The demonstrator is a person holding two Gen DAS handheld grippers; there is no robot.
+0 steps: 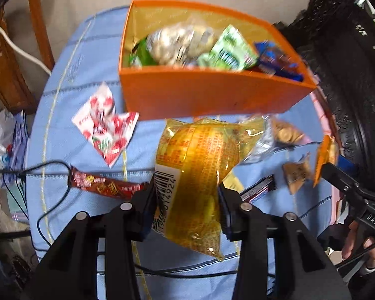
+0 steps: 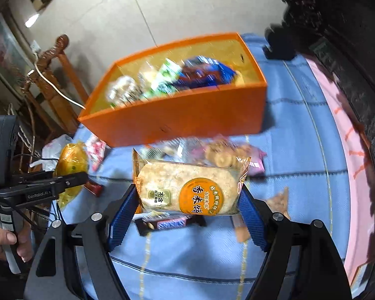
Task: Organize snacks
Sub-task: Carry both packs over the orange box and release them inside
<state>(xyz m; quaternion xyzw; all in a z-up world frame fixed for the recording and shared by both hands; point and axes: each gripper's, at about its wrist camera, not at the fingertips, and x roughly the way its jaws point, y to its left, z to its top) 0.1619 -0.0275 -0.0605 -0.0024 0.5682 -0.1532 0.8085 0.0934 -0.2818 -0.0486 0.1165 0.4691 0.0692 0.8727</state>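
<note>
My left gripper (image 1: 187, 200) is shut on a yellow snack bag (image 1: 200, 165) with a barcode, held above the blue cloth just in front of the orange box (image 1: 202, 95). My right gripper (image 2: 190, 197) is shut on a rice cracker pack (image 2: 187, 187) with an orange label, held in front of the same orange box (image 2: 187, 117). The box holds several snack packs (image 1: 200, 45). The left gripper with its yellow bag (image 2: 71, 167) shows at the left of the right wrist view. The right gripper with its pack (image 1: 325, 157) shows at the right of the left wrist view.
On the blue cloth (image 1: 87, 75) lie a red-and-white strawberry pack (image 1: 105, 125), a dark red bar (image 1: 105, 185), a cookie bag (image 1: 285, 132), a small tan packet (image 1: 297, 175) and a dark bar (image 2: 167, 222). A black carved furniture edge (image 1: 350, 75) stands at the right; a wooden chair (image 1: 7, 62) at the left.
</note>
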